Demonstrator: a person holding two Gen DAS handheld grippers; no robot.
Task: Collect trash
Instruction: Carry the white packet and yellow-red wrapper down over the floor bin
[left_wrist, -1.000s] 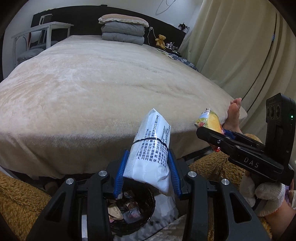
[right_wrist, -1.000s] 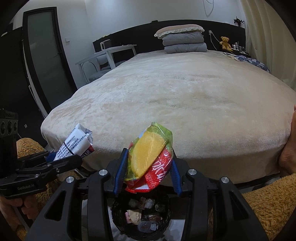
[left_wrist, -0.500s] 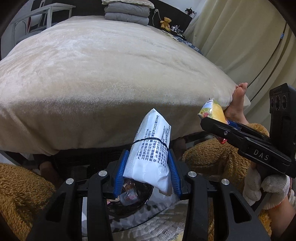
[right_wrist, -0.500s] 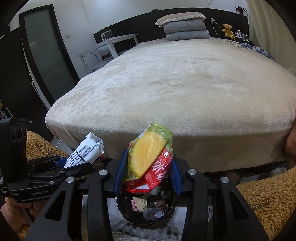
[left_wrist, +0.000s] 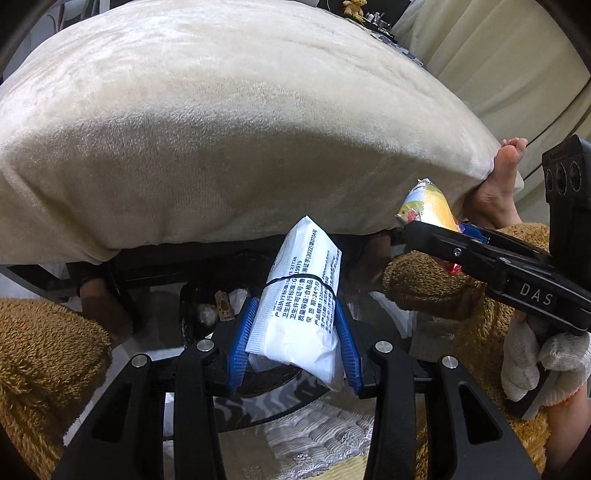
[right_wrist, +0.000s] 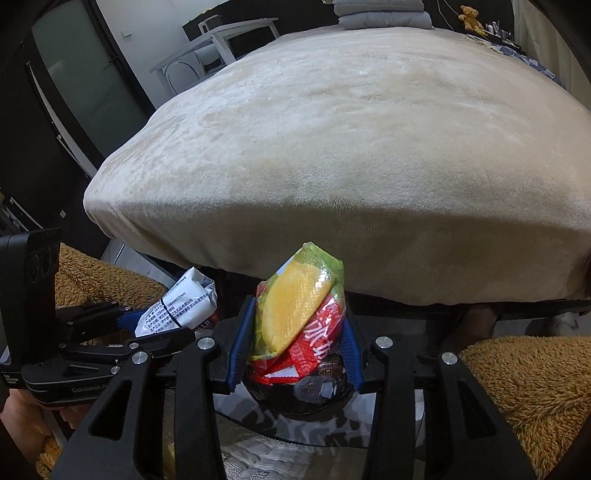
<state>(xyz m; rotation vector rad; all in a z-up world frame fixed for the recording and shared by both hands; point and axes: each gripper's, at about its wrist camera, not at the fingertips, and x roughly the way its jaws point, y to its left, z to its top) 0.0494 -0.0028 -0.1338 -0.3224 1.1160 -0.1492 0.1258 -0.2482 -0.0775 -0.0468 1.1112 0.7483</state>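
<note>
Trash: white printed packet (left_wrist: 301, 295) pinched in the left gripper (left_wrist: 295, 343); yellow-and-red snack bag (right_wrist: 299, 314) clamped in the right gripper (right_wrist: 295, 347).
Change: both grippers have dipped from bed height toward the black bin (right_wrist: 303, 400).
Place: each piece hangs just above the bin.
Meaning: release looks next.

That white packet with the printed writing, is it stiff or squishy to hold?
Probably squishy: the white packet bulges where the left gripper pinches it. Likely light, since it stands up unsupported. Its glossy wrap may be slippery.
</note>
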